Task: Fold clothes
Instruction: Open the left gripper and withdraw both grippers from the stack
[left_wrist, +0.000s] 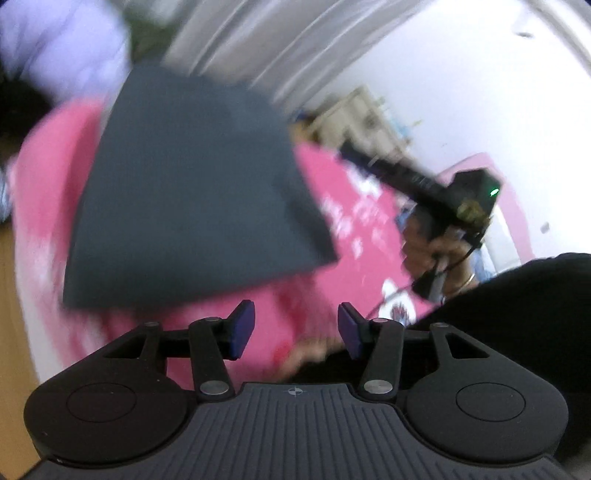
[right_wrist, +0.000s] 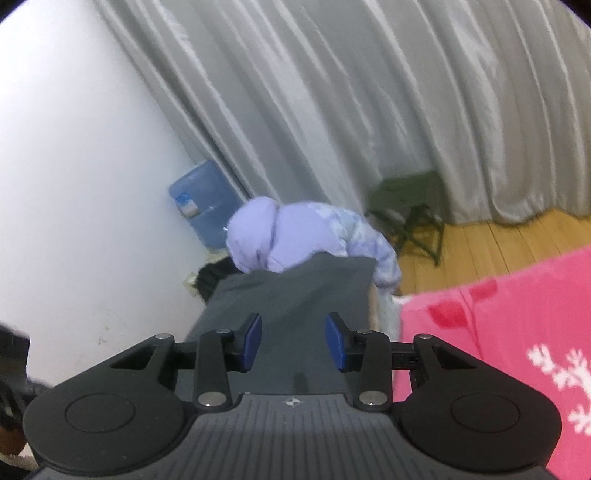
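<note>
A dark grey folded garment (left_wrist: 192, 192) lies flat on a pink blanket (left_wrist: 51, 192); the left wrist view is blurred. My left gripper (left_wrist: 295, 326) hangs just in front of the garment's near edge, open, with only blanket showing between its blue pads (left_wrist: 242, 328). A hand (left_wrist: 424, 251) holds my right gripper (left_wrist: 351, 153) at the garment's far right corner. In the right wrist view the same grey garment (right_wrist: 295, 291) stretches ahead under my right gripper (right_wrist: 293, 334), whose pads stand apart without pressing on the cloth.
A lavender puffy jacket (right_wrist: 295, 236) is heaped beyond the garment's far end. Behind it are a blue water jug (right_wrist: 201, 206) by the white wall, a green folding stool (right_wrist: 410, 206), grey curtains and a wooden floor (right_wrist: 498, 240). The pink blanket (right_wrist: 498, 332) runs off to the right.
</note>
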